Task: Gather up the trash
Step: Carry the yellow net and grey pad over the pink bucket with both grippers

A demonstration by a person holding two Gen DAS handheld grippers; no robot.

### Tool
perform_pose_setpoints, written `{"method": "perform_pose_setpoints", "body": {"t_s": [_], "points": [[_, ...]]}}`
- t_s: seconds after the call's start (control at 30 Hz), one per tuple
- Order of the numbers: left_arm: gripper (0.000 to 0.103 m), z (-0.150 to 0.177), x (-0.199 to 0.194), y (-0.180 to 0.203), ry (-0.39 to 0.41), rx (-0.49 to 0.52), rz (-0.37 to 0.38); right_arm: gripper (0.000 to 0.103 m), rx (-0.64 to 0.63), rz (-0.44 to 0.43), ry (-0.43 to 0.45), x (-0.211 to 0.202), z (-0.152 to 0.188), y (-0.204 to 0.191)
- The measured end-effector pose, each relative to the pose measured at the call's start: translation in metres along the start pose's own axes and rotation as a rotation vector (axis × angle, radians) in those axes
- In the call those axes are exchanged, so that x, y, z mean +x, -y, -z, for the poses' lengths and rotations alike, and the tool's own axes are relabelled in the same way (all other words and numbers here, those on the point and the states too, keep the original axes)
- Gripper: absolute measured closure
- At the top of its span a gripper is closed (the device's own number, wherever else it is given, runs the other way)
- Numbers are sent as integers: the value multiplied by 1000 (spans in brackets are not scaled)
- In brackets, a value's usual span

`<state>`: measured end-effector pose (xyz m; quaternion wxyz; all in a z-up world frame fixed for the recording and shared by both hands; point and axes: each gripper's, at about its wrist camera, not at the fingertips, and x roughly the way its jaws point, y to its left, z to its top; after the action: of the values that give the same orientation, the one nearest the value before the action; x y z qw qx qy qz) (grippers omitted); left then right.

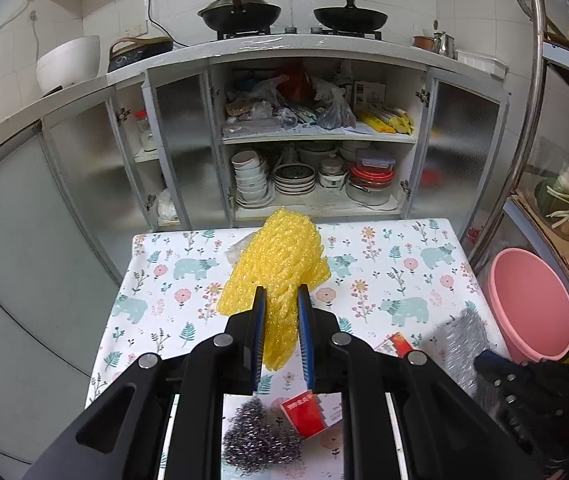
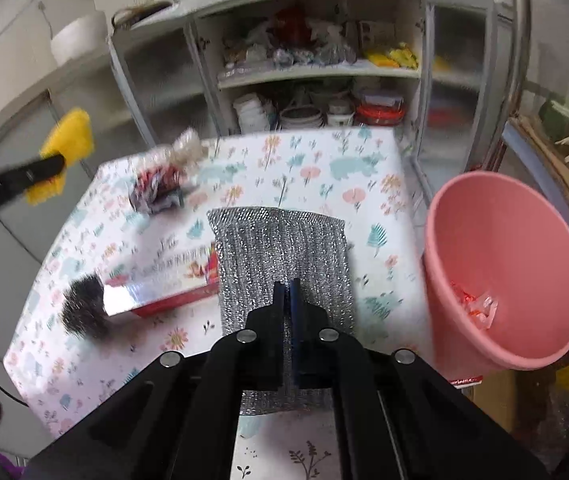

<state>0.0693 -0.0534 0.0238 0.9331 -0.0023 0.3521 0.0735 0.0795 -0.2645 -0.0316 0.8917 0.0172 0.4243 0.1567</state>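
My left gripper [image 1: 281,294] is shut on a yellow foam net [image 1: 280,264] and holds it above the table; the net also shows in the right wrist view [image 2: 66,140]. My right gripper [image 2: 288,288] is shut on a silver glitter cloth [image 2: 280,248] and holds it over the table's right side, left of the pink bucket [image 2: 524,240]. The cloth also shows in the left wrist view [image 1: 462,344]. On the table lie a steel wool ball [image 1: 252,440], a red box [image 1: 310,414] and a crumpled wrapper [image 2: 160,188].
The table with a bear-print cloth [image 1: 404,264] stands before an open cupboard [image 1: 316,140] full of dishes. The pink bucket [image 1: 528,304] stands at the table's right and holds some red and clear scraps [image 2: 476,304]. A metal rack [image 1: 564,184] stands at far right.
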Motion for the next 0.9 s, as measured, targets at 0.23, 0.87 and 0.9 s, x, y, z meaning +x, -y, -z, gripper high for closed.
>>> {"method": "perform_pose_setpoints", "body": {"t_s": [0.23,0.87,0.9], "points": [[89,-7,0,30,21,24,88,100,61,32,98,-35,-14,27],[89,-24,31,185,-24,119,582,100,290,239,158,-50,-11,152],[89,-23,36,192,-35,127,595,100,298,254,158,-48,-10,158]]}}
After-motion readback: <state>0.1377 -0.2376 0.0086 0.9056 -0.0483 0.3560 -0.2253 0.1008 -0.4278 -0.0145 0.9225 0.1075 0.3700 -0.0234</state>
